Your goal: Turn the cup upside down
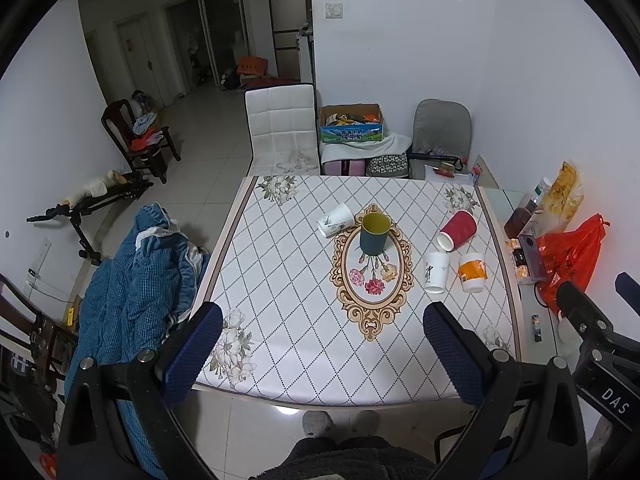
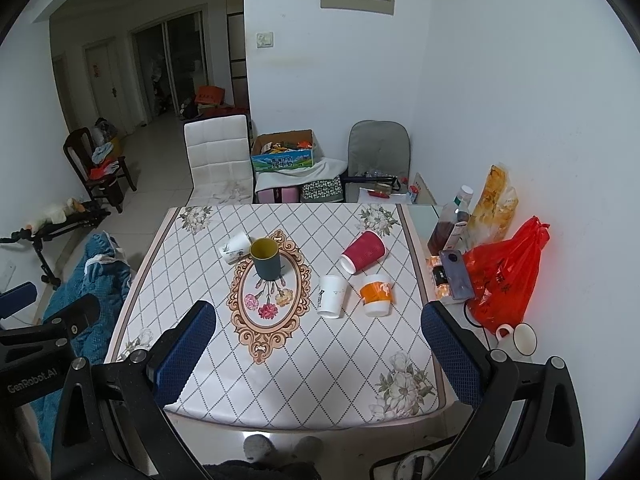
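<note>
A dark teal cup with a yellow inside [image 1: 375, 234] [image 2: 267, 259] stands upright, mouth up, on the table's oval pattern. A white paper cup [image 1: 335, 220] [image 2: 236, 247] lies on its side beside it. A red paper cup [image 1: 457, 230] [image 2: 364, 257] lies on its side. A white cup [image 1: 435, 272] [image 2: 332, 295] and an orange-banded cup [image 1: 472, 272] [image 2: 377, 294] stand mouth down. My left gripper [image 1: 322, 350] is open and empty above the near table edge. My right gripper [image 2: 318, 350] is open and empty there too.
The table [image 1: 280, 280] [image 2: 200, 320] has a flowered diamond-pattern cloth. At its right edge are a red plastic bag [image 2: 506, 276], bottles [image 2: 448, 224], a phone [image 2: 456, 274] and a white mug [image 2: 520, 338]. A white chair [image 1: 280, 128] stands behind, a blue blanket [image 1: 136, 272] to the left.
</note>
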`<state>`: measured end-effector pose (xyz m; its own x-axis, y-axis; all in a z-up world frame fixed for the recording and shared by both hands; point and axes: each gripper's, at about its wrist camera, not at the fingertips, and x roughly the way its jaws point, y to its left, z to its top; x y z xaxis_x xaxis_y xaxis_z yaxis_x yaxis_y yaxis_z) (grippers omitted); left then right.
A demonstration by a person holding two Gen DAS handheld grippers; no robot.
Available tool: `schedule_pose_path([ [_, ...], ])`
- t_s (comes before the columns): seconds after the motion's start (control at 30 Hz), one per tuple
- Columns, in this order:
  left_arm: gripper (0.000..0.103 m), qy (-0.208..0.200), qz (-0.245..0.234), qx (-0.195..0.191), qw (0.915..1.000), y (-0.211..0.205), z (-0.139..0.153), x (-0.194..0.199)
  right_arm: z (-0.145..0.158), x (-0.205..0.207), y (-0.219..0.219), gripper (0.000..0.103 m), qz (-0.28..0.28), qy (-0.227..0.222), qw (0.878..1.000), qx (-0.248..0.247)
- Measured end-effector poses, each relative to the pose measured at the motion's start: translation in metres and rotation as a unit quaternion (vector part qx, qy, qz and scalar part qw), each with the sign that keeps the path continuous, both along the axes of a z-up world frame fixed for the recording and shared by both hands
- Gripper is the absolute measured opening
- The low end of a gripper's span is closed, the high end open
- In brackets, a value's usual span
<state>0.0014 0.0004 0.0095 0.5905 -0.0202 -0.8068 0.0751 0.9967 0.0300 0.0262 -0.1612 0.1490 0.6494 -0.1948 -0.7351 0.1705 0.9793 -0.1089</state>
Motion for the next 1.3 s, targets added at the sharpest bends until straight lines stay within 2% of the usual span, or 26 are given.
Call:
schedule_pose_path([
  [1.3, 0.103, -0.006, 0.0, -0.002, 1.0, 0.0008, 0.0071, -0.0031, 0.0006, -0.0023, 0.0003, 0.103, 0.001, -0.003, 1.0, 0.007],
])
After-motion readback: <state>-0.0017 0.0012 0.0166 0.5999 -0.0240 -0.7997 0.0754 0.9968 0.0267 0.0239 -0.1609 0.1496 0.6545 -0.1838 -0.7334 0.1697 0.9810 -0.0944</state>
